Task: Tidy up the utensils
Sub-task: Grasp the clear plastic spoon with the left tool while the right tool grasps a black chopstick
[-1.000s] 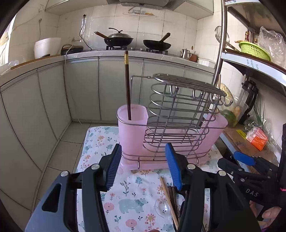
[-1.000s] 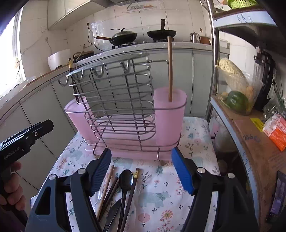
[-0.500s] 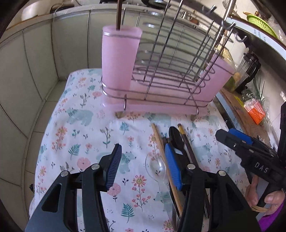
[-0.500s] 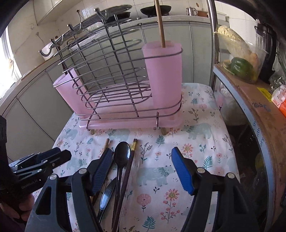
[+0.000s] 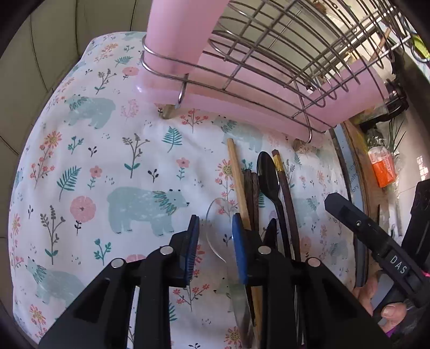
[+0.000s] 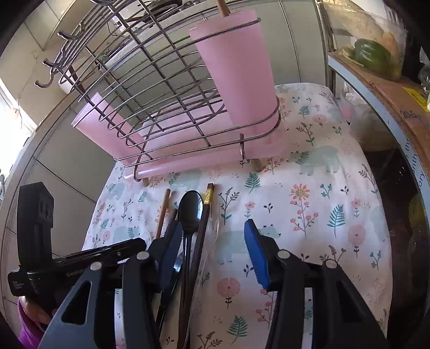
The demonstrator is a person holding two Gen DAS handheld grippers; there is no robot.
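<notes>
Nearest in the left wrist view, the left hand-held gripper point(image 5: 215, 231) hangs low over the flowered tablecloth point(image 5: 113, 166) with its blue pads narrowly apart around the bowl of a clear plastic spoon point(image 5: 219, 228); whether the pads touch it I cannot tell. Half a second ago that gap was clearly wider and the gripper sat higher above the cloth. Just right of the clear spoon lie a light wooden chopstick point(image 5: 237, 182), a dark pair of chopsticks point(image 5: 251, 188), a black spoon point(image 5: 268, 174) and a dark chopstick with a gold band point(image 5: 285, 185), all side by side on the table. At the right edge, the body of the other gripper carries the letters "DAS".

In the right wrist view, the right hand-held gripper point(image 6: 212, 247) stands wide apart, holding nothing; its left pad lies over the utensil row beside the black spoon point(image 6: 190, 209) and the gold-banded chopstick point(image 6: 204, 217). It too has come lower and closer to the cloth than before. The left gripper's body, seen here, reads "GenRobot", partly legible.

Farther off stands the pink utensil rack point(image 6: 188, 102) with its wire frame, one chopstick point(image 6: 223, 6) upright in its pink cup. On the shelf beyond, a cardboard box point(image 6: 397, 88) bears writing too blurred to read
</notes>
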